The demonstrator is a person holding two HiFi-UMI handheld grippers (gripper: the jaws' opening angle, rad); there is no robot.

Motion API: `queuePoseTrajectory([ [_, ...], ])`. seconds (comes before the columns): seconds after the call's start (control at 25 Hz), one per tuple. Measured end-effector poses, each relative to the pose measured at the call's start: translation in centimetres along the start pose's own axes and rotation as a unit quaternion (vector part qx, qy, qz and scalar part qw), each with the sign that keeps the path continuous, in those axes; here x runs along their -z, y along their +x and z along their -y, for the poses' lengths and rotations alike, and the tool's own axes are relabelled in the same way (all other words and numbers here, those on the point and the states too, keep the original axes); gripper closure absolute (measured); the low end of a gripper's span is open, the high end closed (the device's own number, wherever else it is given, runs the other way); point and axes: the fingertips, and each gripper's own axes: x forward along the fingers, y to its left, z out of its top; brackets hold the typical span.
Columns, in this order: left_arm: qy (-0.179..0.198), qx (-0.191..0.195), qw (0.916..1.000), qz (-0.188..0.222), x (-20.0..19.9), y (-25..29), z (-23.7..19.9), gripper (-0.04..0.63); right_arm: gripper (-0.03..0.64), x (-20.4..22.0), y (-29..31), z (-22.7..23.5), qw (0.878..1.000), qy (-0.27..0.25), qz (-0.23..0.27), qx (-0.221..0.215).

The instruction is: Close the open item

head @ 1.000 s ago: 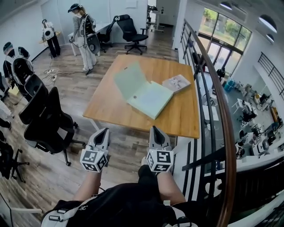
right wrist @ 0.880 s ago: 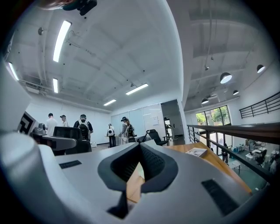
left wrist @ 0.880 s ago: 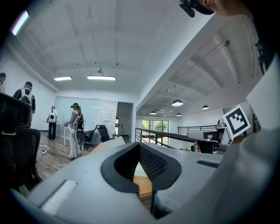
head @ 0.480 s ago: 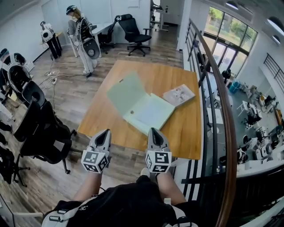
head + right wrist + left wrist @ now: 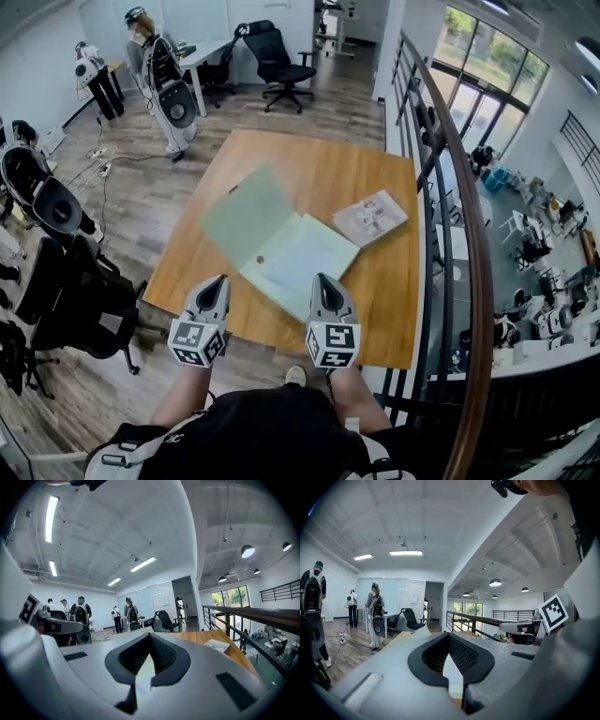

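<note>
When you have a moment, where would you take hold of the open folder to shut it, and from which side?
Probably the darker cover's free left edge, coming from the left: it seems tilted up off the table, while the lighter half lies flat.

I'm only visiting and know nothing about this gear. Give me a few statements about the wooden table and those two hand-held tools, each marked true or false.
1. The green folder lies open on the table. True.
2. A small booklet lies on top of the folder. False: it lies beside the folder, on the bare wood to its right.
3. The left tool is shut and holds nothing. True.
4. The right tool grips a page of the folder. False: its jaws are together with nothing between them.
5. Nobody else is in the room. False: a person stands beyond the table's far end.
</note>
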Motion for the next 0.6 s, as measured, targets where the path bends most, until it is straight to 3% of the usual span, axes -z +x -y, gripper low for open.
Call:
queuePoseTrajectory([
  [0.28,0.003,-0.016,0.9996,-0.022,1.2,2.8,-2.6,0.595,0.614,1.2,2.2,3.4,0.999,0.014,-0.012,0.028],
  [0.6,0.014,0.011,0.9997,-0.014,-0.1,6.3,-7.7,0.595,0.614,1.5,2.6,6.7,0.990,0.036,0.002,0.133],
])
